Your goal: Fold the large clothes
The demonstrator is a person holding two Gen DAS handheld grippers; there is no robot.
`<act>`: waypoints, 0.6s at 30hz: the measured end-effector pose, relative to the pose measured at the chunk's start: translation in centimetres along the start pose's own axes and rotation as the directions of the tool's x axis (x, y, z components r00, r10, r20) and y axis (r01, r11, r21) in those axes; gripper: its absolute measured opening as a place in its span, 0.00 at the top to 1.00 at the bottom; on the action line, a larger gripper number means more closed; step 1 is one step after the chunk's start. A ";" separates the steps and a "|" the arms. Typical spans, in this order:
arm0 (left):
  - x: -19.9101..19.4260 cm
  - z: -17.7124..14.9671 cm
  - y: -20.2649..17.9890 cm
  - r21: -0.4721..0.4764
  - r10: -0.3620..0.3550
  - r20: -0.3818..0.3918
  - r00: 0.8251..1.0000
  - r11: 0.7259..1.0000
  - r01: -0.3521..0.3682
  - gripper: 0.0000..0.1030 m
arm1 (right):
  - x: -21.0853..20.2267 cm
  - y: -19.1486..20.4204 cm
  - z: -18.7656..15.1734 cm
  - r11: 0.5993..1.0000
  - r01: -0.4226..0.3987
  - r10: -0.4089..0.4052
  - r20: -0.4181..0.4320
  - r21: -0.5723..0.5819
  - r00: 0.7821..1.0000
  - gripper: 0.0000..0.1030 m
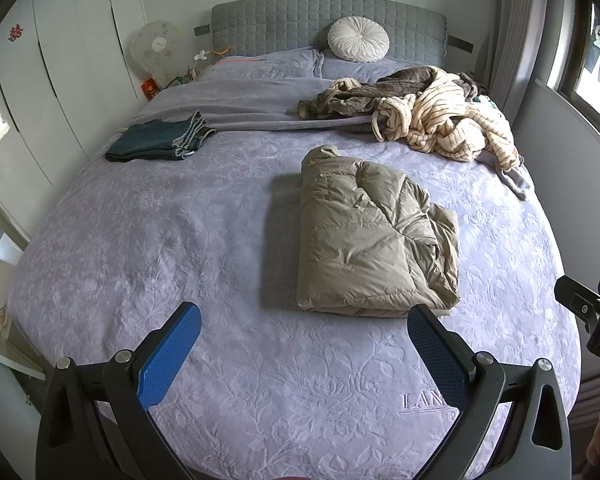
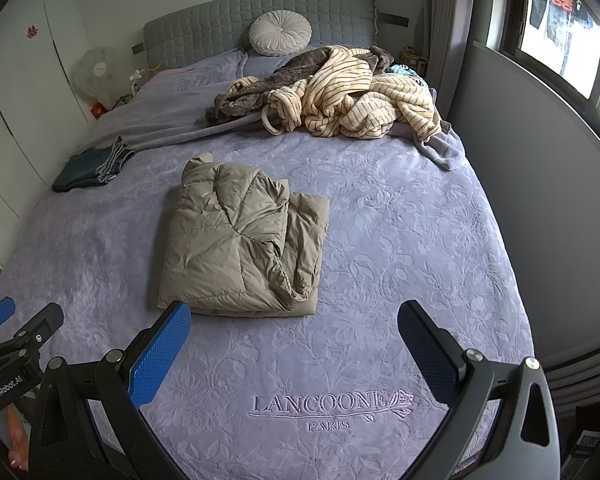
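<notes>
While both tools hang above the near edge of the bed [image 2: 400, 240], I read the folded puffer jacket [image 2: 240, 240] as the landmark for this view. It lies as a compact khaki bundle on the lilac embossed bedspread, roughly mid-bed, with nothing gripping it. My left gripper [image 1: 304, 344] is released, its blue pads spread wide and empty; its right-hand tip sits just in front of the jacket's near corner in the left wrist view, though I cannot tell whether it touches. My right gripper [image 2: 294, 340] is likewise spread apart and holds nothing, its left pad [image 2: 160, 356] overlapping the jacket's near edge in the picture. Beyond the jacket, toward the headboard [image 1: 328, 20], lies an unfolded heap of clothes [image 1: 432, 116] (a cream striped fleece garment tangled with a grey-brown one). Beyond the jacket and off to its left, near the bed's side edge, rests a folded pair of dark jeans [image 1: 160, 140]. A round white cushion [image 1: 358, 38] leans on the headboard, well apart from the jacket. Nearer to me than the jacket, the spread bears embroidered lettering [image 2: 324, 404] reading LANCOONE PARIS.
</notes>
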State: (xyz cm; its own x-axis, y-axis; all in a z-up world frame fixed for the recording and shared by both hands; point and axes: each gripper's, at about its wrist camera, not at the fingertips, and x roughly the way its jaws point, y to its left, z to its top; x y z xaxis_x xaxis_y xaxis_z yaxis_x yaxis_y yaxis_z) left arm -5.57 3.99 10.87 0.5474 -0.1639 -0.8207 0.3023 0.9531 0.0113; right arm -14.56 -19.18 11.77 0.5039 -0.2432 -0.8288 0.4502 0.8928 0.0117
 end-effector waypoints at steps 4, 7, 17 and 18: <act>0.0 0.0 -0.1 -0.001 0.000 0.000 1.000 1.000 0.000 0.00 | -0.1 0.0 0.0 1.000 -0.001 0.001 0.000 0.001 1.000 0.00; 0.0 0.0 -0.1 -0.001 0.001 0.000 1.000 1.000 -0.001 0.00 | -0.1 0.0 0.0 1.000 0.000 0.000 0.000 0.000 1.000 0.00; 0.0 -0.1 -0.1 -0.001 0.002 0.001 1.000 1.000 -0.002 0.00 | -0.1 0.1 0.0 1.000 0.000 0.000 0.000 -0.002 1.000 0.00; -0.1 -0.1 -0.1 -0.002 0.001 0.001 1.000 1.000 -0.001 0.00 | -0.1 0.0 0.0 1.000 -0.001 0.001 0.000 -0.002 1.000 0.00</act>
State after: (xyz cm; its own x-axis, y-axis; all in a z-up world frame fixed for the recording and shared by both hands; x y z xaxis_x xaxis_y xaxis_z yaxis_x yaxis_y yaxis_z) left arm -5.70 3.95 10.86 0.5484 -0.1627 -0.8202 0.2999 0.9539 0.0113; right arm -14.63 -19.09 11.85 0.5043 -0.2424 -0.8288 0.4481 0.8939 0.0113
